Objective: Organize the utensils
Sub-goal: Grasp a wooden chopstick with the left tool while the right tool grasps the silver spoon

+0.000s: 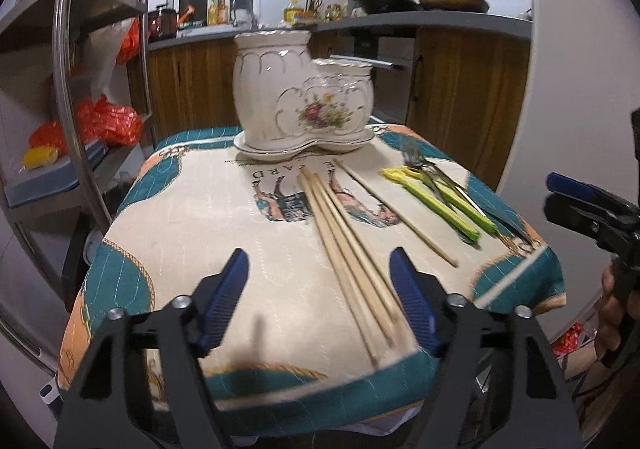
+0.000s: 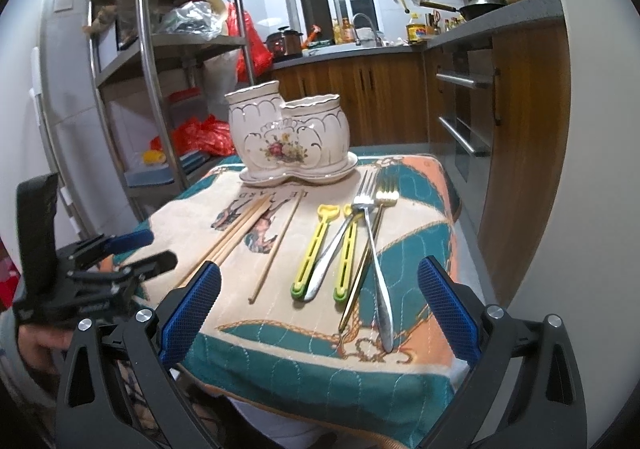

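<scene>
Utensils lie loose on the patterned cloth (image 2: 280, 313), in front of the empty ceramic holder (image 2: 288, 137).

Left gripper (image 1: 320, 301), jaws open, straddles the light, stiff, roll-prone wooden chopsticks (image 1: 348, 249): pinch the bundle near its ends. Right gripper (image 2: 320, 313), also open, faces green tongs (image 2: 312, 253) and slippery metal forks (image 2: 374, 245); take these by the handles.

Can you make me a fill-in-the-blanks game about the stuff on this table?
1. The white holder has painted ____ on its front.
2. The chopsticks are made of ____.
3. The silver fork lies ____ the cloth, not in the holder.
4. The left gripper and right gripper hold ____.

Missing words: flowers; wood; on; nothing
</scene>
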